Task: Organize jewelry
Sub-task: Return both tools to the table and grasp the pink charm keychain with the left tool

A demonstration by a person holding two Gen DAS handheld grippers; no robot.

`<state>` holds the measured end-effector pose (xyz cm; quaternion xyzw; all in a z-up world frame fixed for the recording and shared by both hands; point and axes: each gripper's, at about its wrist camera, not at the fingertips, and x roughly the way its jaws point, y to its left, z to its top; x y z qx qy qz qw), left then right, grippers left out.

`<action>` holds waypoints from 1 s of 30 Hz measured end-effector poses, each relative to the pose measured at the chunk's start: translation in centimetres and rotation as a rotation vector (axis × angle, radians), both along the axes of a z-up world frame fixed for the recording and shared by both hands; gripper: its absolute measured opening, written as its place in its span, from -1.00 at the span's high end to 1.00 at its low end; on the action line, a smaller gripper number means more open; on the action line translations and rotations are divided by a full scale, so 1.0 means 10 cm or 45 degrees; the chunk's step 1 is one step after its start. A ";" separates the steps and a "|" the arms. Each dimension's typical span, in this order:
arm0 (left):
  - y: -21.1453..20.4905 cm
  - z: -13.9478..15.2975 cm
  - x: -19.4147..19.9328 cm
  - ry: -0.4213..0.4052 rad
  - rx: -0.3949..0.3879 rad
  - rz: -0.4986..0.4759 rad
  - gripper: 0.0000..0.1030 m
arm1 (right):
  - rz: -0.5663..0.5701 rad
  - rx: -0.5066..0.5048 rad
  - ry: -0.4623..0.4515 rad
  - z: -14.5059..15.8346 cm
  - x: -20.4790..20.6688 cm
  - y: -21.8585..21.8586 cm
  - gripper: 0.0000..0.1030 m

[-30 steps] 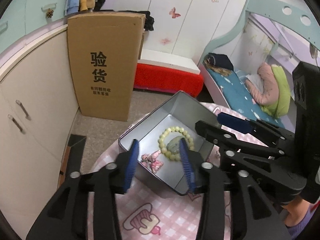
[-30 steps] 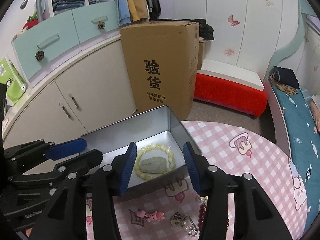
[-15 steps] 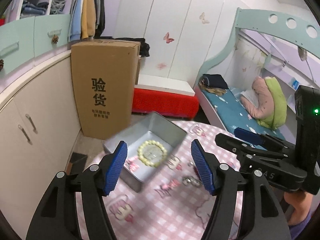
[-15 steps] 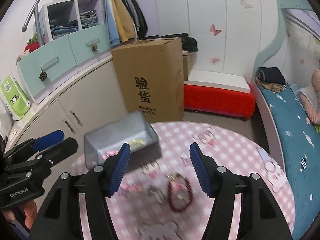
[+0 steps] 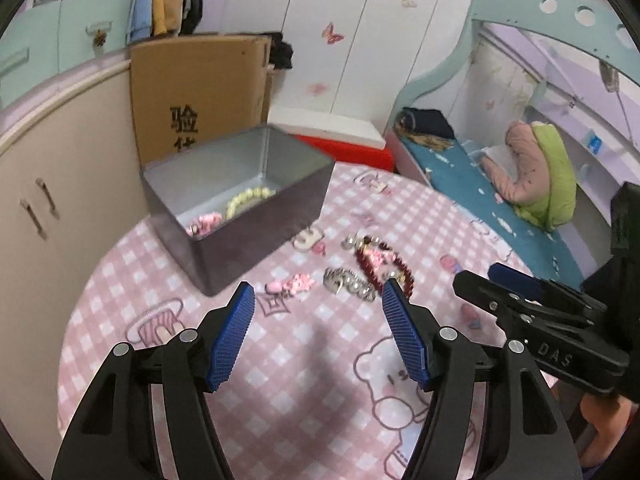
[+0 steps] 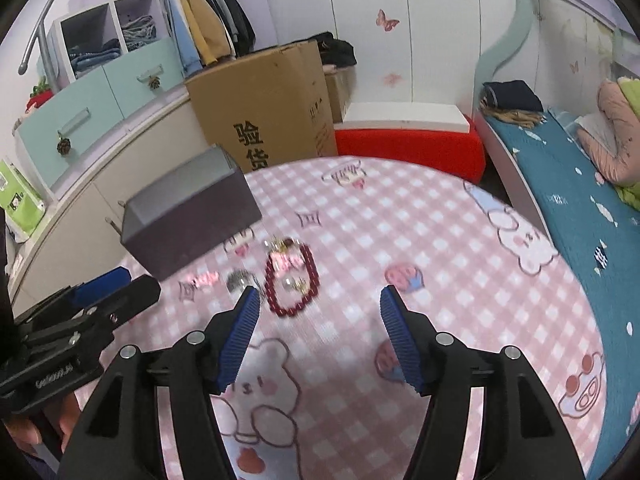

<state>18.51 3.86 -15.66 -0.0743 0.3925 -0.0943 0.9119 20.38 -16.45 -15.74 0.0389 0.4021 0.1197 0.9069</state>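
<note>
Both grippers (image 5: 318, 300) (image 6: 320, 300) spread, empty; red bracelet (image 6: 290, 284) lies just beyond the right one.

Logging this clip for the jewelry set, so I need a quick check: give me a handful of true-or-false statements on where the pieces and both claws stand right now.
1. The yellow-green bead bracelet lies inside the metal tin. True.
2. The dark red bead bracelet is in the tin. False: it lies on the pink checked tablecloth, outside the tin.
3. The left claw is open and holds nothing. True.
4. The right claw is shut on the red bracelet. False: it is open and empty, with the bracelet ahead of its left fingertip.
5. A pink charm lies on the cloth near the tin's front corner. True.
</note>
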 end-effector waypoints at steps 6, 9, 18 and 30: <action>-0.05 -0.19 0.11 0.039 0.024 0.000 -0.25 | 0.002 0.026 0.050 -0.18 -0.02 -0.07 -0.19; -0.06 -0.27 0.20 0.066 0.035 0.009 -0.25 | -0.002 0.027 0.063 -0.24 0.00 -0.08 -0.19; -0.06 -0.44 0.41 0.088 0.079 0.011 -0.25 | -0.006 0.024 0.090 -0.34 0.12 -0.10 -0.20; -0.10 -0.47 0.50 0.093 0.255 -0.007 0.27 | 0.002 0.026 0.106 -0.38 0.22 -0.05 -0.20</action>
